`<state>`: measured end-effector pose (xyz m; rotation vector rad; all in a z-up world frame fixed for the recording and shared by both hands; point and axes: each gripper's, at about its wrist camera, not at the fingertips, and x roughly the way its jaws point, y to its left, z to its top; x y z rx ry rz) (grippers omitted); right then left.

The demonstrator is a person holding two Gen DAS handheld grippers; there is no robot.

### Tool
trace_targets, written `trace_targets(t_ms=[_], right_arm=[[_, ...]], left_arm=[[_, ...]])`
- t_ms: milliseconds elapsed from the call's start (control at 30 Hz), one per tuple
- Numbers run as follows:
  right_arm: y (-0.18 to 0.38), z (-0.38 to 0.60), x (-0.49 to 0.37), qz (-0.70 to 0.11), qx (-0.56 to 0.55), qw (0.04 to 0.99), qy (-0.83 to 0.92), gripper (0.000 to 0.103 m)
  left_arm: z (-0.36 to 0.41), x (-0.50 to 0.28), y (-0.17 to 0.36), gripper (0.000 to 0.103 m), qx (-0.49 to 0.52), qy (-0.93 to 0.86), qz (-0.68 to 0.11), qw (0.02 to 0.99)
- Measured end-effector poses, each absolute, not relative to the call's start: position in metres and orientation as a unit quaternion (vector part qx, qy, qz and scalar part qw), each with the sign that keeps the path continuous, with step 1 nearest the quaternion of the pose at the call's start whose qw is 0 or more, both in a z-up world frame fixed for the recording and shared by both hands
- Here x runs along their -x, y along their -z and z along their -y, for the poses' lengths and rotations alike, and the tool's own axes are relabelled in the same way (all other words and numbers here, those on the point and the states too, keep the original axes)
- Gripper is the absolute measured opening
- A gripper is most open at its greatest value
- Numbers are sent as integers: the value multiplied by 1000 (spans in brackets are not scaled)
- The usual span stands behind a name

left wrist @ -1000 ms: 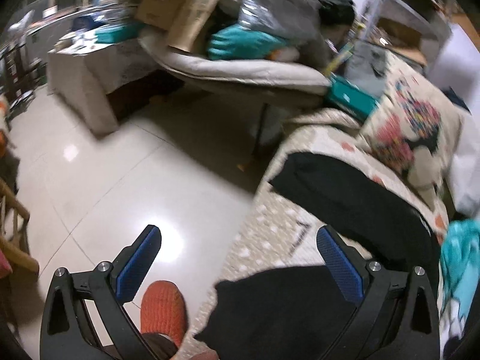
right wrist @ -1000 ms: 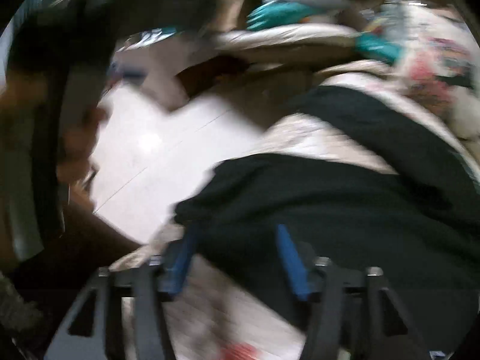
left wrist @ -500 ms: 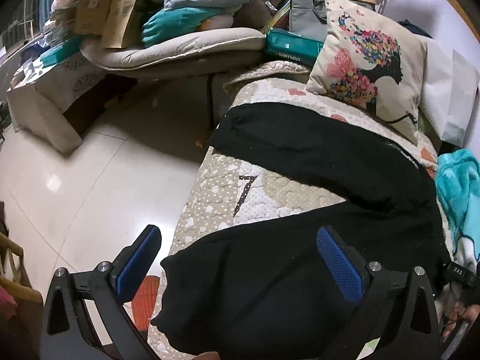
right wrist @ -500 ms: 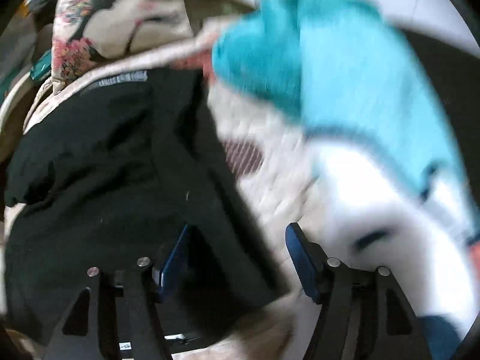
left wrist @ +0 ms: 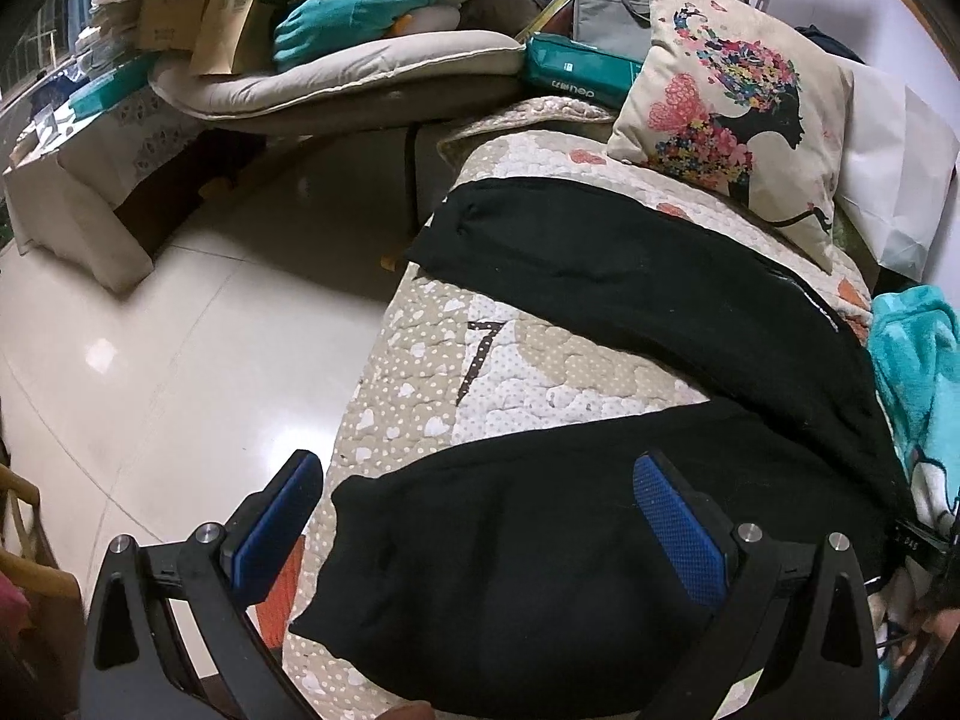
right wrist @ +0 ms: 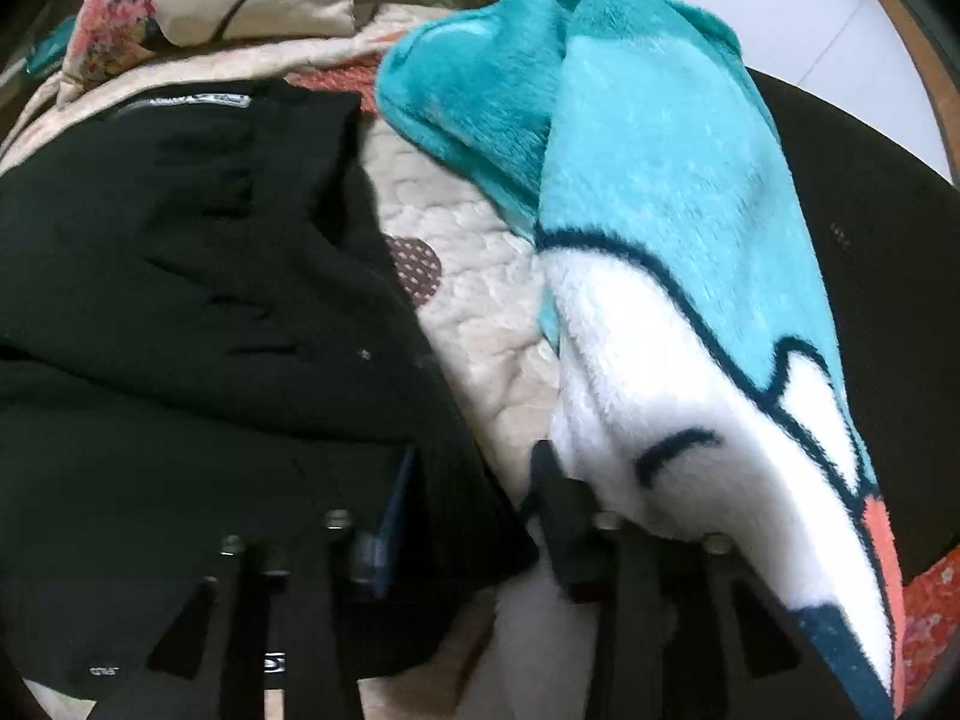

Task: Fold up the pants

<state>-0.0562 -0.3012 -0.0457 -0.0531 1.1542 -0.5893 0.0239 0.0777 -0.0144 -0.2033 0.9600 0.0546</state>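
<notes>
Black pants [left wrist: 600, 420] lie spread on a quilted bed [left wrist: 540, 372] — legs reaching its floor-side edge. Left hand-held gripper [left wrist: 480, 516] hovers open; right hand-held gripper [right wrist: 474, 480] pinches the pants' waistband edge beside a teal blanket [right wrist: 660, 180].

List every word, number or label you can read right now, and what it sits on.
"7": brown numeral on the quilted cover.
Teal box beside the floral pillow: white lettering, upside down, unreadable.
Black pants waistband tag: blurred.
Cardboard boxes: print too small.
</notes>
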Motion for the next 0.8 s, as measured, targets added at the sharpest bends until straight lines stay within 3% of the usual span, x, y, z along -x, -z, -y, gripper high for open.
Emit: trace_targets(t_ms=[200,400,600,800], right_arm=[[9,288,83,-485,1,835,259,57],[-20,291,77,-441,-44,876,192,59],[-3,301,-8,-451,-51,880,141,59],[48,342,-85,-489,-103,849,169,59]], left_arm=[[-74,-22,18,103,101,-15,-467,878],[-58,-22,29,103,89,-5,-486,869],[-37,-18,24,103,67,13,-475,878],[-29,-26,30,103,72,29,-490,868]])
